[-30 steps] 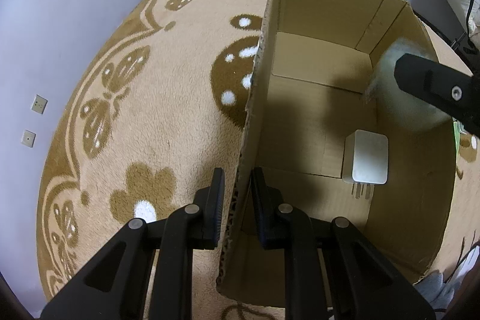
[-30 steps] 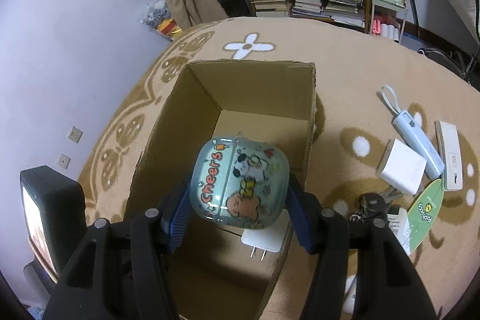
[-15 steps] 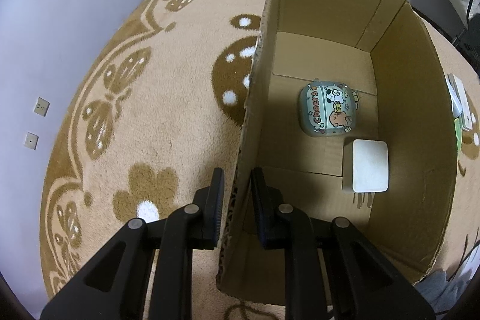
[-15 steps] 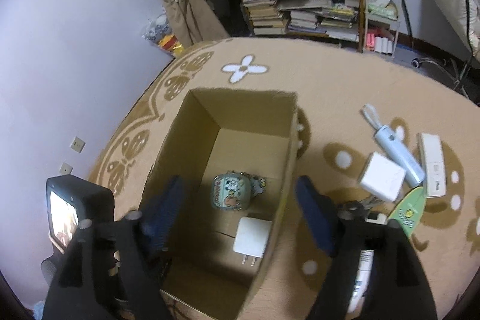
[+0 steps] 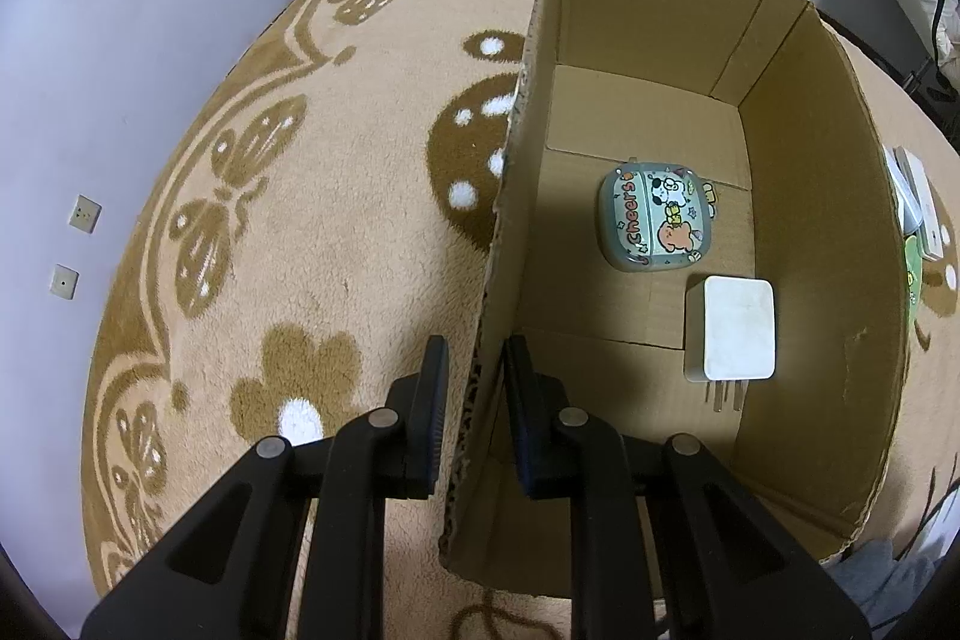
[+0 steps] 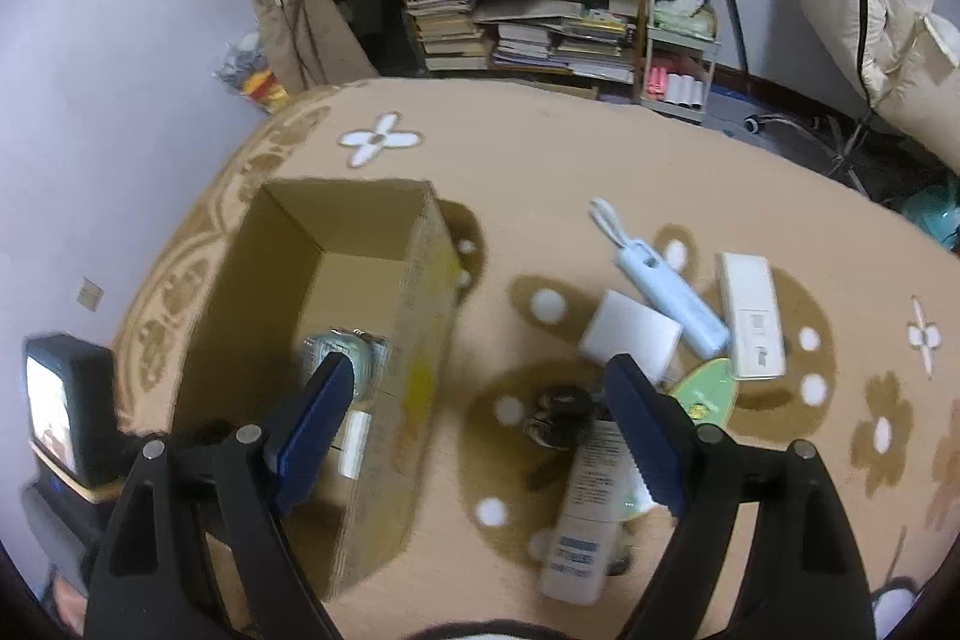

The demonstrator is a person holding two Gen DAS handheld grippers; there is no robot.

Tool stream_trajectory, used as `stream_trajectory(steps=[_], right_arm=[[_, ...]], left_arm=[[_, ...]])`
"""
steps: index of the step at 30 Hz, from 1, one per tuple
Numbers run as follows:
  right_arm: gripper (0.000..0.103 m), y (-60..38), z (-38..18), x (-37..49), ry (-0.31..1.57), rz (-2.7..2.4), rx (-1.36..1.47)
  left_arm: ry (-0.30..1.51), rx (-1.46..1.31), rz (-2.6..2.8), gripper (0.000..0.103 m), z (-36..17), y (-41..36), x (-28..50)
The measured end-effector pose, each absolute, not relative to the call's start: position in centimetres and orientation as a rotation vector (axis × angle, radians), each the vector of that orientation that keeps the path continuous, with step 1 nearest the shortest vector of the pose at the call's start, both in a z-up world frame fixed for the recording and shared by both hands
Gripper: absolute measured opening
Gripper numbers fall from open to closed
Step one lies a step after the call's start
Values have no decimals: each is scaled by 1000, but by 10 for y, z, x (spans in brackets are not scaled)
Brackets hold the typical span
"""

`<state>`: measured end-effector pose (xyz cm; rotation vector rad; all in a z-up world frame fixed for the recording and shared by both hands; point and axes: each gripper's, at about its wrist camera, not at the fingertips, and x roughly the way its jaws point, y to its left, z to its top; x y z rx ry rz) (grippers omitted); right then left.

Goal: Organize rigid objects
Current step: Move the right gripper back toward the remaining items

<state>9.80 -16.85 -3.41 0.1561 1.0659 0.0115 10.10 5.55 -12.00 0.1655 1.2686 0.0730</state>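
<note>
My left gripper (image 5: 477, 388) is shut on the near left wall of the cardboard box (image 5: 516, 196). On the box floor lie a pale green cartoon case (image 5: 654, 220) and a white plug adapter (image 5: 735, 328). My right gripper (image 6: 477, 412) is open and empty, above the box's right wall (image 6: 420, 340). On the rug to the right lie a white bottle (image 6: 585, 520), dark keys (image 6: 558, 415), a white block (image 6: 630, 334), a light blue stick with a loop (image 6: 666, 295), a white remote (image 6: 753, 316) and a green tag (image 6: 705, 394).
A patterned tan rug (image 5: 300, 220) covers the floor. A lilac wall (image 5: 90, 70) runs along the left. A bookshelf (image 6: 540, 16) and a white cart (image 6: 684, 28) stand at the back. The left gripper's camera unit (image 6: 66, 406) shows at the right view's left edge.
My right gripper let go of the cartoon case, which now lies in the box. It opened wide, rose and shifted right toward the loose items. The left gripper stayed put.
</note>
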Motion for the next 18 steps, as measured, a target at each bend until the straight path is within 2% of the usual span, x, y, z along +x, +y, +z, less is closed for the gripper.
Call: stream_trajectory(steps=[18], right_arm=[[90, -201, -72, 78, 1167, -59, 103]], left_arm=[[1267, 155, 77, 18, -119, 56, 99]])
